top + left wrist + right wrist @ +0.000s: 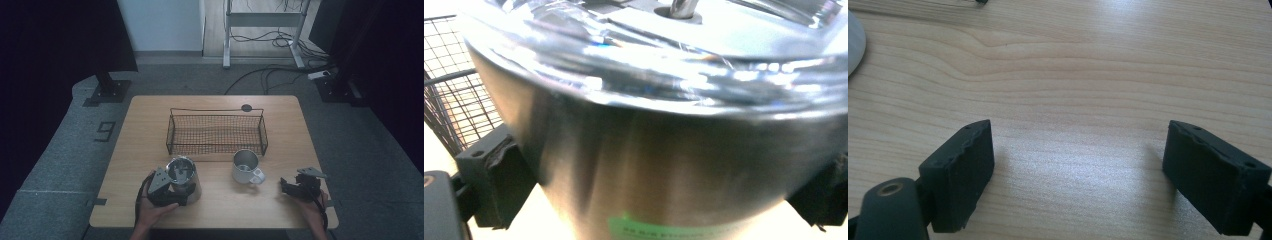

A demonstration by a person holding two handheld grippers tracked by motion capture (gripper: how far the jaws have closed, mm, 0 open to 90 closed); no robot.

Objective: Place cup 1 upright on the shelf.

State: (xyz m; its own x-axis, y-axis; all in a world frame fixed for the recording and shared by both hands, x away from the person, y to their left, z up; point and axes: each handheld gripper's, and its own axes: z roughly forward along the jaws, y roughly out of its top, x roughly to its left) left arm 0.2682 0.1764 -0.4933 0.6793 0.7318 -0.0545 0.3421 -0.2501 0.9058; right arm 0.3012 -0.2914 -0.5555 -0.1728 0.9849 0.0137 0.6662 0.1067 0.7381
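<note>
Grey carpet surrounds the light wooden table [150, 130], where from above we see a black wire mesh basket [216, 131], a shiny conical steel pot [184, 176] clasped by our left gripper [167, 187], and a white-handled steel mug [246, 167]. Our left gripper view shows jaws flanking that pot [664, 150]. Our right gripper view shows the right gripper [1078, 175] spread wide, holding nothing, above bare wood.

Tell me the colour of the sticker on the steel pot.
Green; the sticker shows best in the left gripper view, low on the steel pot.
</note>
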